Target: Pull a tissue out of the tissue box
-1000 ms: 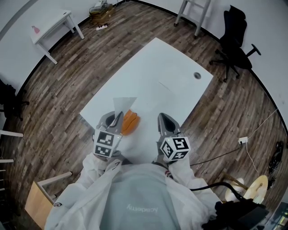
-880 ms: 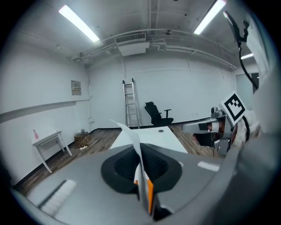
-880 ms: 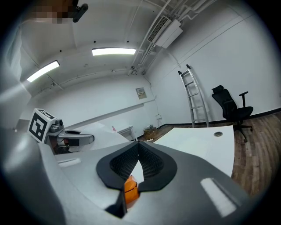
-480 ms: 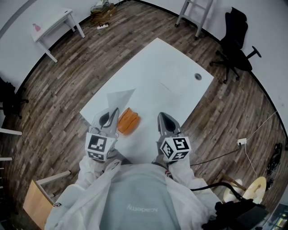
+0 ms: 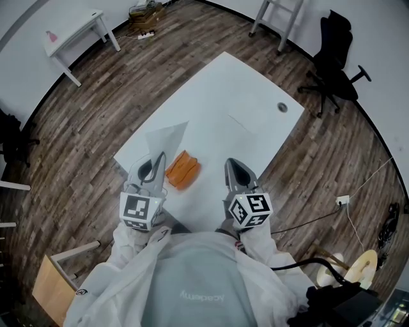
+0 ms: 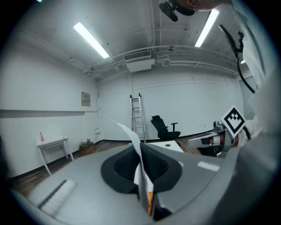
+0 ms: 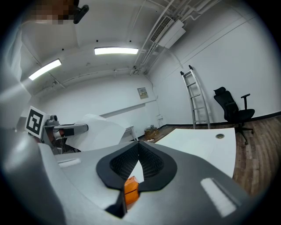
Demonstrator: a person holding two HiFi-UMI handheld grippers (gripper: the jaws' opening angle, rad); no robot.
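Observation:
An orange tissue box lies on the white table near its front end. My left gripper hovers just left of the box, shut on a white tissue that stands up from the jaws, clear of the box. In the left gripper view the tissue runs as a thin sheet between the closed jaws of the left gripper. My right gripper rests to the right of the box with its jaws shut and nothing held. The box shows below the right gripper.
A round cable hole sits at the table's far right. A black office chair and a ladder stand beyond the table. A small white side table is at the far left, a wooden stool near my left side.
The left gripper has risen and drifted left, away from the box, with the tissue in it; the tissue now hangs free of the box. The right gripper and the box stayed put.

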